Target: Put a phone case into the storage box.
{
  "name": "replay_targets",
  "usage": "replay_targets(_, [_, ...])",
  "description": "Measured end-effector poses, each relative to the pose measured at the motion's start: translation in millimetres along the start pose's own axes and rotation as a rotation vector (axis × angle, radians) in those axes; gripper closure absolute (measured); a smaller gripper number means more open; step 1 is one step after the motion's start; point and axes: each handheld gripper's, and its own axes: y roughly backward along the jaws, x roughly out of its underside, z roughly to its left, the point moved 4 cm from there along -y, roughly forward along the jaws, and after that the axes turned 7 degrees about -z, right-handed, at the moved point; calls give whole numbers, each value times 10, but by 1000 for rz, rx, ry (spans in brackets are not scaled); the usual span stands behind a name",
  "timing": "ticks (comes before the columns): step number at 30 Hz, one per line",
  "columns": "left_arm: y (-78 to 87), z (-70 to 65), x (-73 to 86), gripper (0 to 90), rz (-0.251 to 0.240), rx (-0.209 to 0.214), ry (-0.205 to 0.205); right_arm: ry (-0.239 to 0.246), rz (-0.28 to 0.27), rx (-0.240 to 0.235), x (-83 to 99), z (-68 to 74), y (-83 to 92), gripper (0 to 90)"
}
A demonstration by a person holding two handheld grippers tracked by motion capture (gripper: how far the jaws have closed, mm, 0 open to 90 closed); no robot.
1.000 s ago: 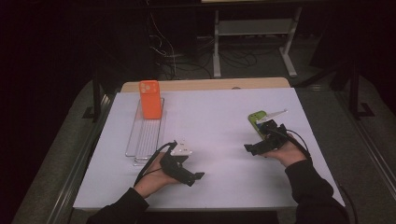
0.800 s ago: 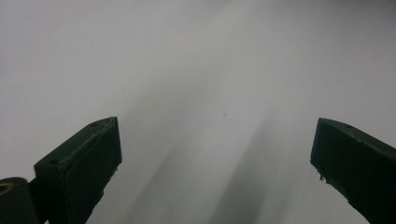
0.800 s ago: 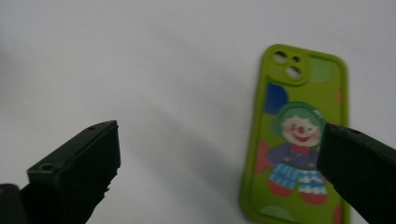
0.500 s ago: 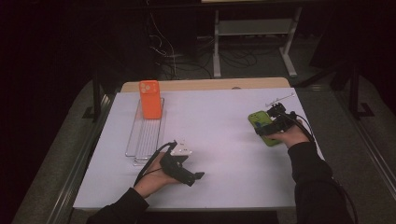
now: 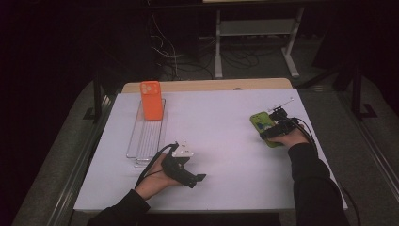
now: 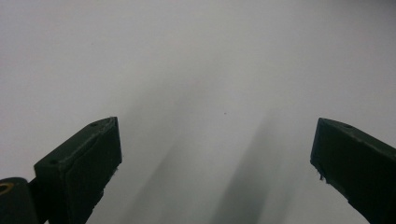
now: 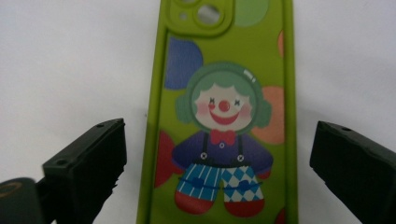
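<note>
Right gripper view, glossy lime clown phone case (image 7: 224, 116) flat between wide-open right tool (image 7: 219, 154), untouched, left tool (image 6: 217, 154) wide open, empty.

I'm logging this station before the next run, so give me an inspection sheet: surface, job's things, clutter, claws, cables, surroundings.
Surface: white table sheet, flat; wooden edge at the far side.
Job's things: green phone case with a clown print lying flat on the sheet, back up, between the right claw's open jaws, not gripped. Orange phone case stands at the far end of a clear ridged tray.
Clutter: nothing seen.
Claws: right claw open over the green case; left claw open, jaws wide apart over bare sheet.
Cables: a black cable trails from the left claw; loose cables on the floor beyond the table.
Surroundings: dark room, a metal stand behind the table.
</note>
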Motion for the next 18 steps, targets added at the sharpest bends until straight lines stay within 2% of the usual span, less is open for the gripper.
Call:
replay_targets(7, [-3, -7, 2, 15, 0, -1, 3, 13, 16, -2, 52, -2, -51, 93])
replay_targets(11, [-7, -2, 4, 16, 3, 0, 0, -14, 8, -18, 73, -14, -51, 107])
replay_targets(18, [-11, -12, 6, 16, 4, 2, -1, -17, 18, -14, 66, -8, -42, 148])
